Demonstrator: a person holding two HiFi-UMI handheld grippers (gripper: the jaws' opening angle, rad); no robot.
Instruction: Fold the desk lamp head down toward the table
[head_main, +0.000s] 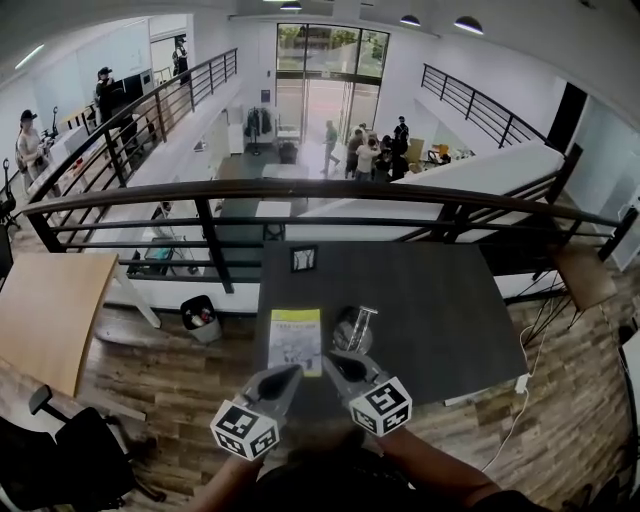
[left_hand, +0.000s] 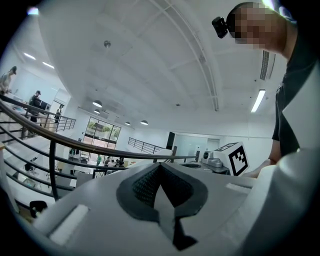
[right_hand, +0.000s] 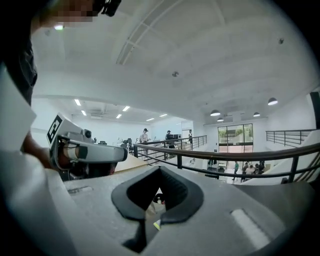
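The desk lamp (head_main: 353, 330) lies low on the dark table (head_main: 440, 310), a silvery round part with a short arm, just beyond my two grippers. My left gripper (head_main: 292, 373) hovers near the table's front edge, its jaws together with nothing between them (left_hand: 160, 171). My right gripper (head_main: 334, 361) is beside it, close to the lamp, also shut and holding nothing (right_hand: 159, 173). Both point roughly level, out over the table toward the railing. In the right gripper view the left gripper (right_hand: 85, 152) shows at the left.
A yellow-and-white printed sheet (head_main: 296, 340) lies on the table left of the lamp. A small framed marker card (head_main: 303, 259) stands at the far edge. A black railing (head_main: 300, 195) runs behind the table. A wooden desk (head_main: 50, 310) and an office chair (head_main: 70, 445) are at the left.
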